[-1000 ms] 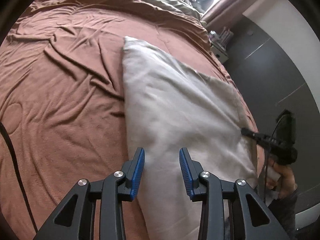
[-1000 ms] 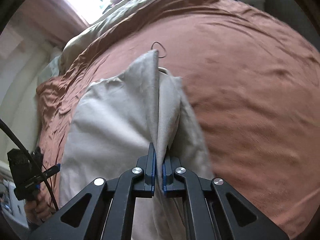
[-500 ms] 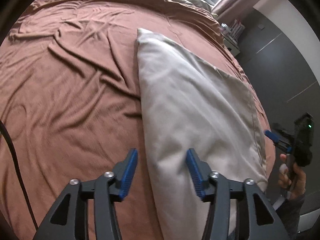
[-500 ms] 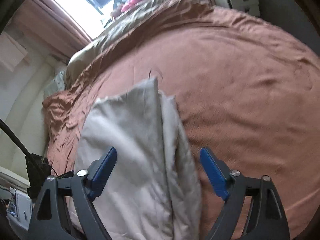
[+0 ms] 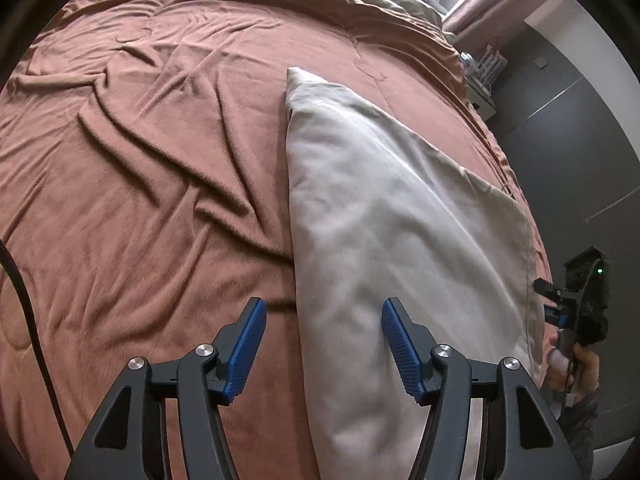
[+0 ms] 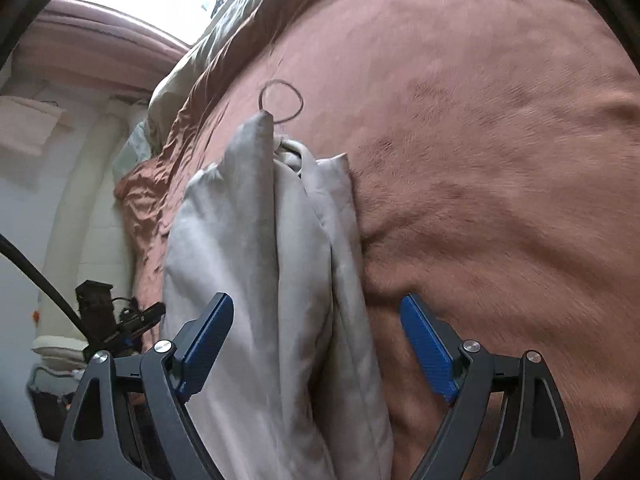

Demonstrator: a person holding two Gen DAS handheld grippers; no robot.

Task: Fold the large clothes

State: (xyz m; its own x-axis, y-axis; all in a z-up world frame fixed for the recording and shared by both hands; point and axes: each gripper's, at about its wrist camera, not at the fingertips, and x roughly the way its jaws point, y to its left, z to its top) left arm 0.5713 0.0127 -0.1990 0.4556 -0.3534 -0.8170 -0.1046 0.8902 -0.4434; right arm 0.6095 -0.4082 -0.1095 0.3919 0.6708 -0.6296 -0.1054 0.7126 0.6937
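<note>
The right gripper (image 6: 316, 344) hangs wide apart over the folded beige garment (image 6: 276, 280), mid-frame on the brown bed (image 6: 480, 160).

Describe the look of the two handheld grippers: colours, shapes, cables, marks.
Both match: the left gripper and right gripper have black angular linkage arms with triangular cut-outs, silver round pivot bolts, and blue ribbed pads on the jaws. A black cable trails at each view's left edge. The right gripper's body carries a green light.

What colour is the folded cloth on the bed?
Light beige, plain, no pattern; the cloth shows best in the left wrist view.
</note>
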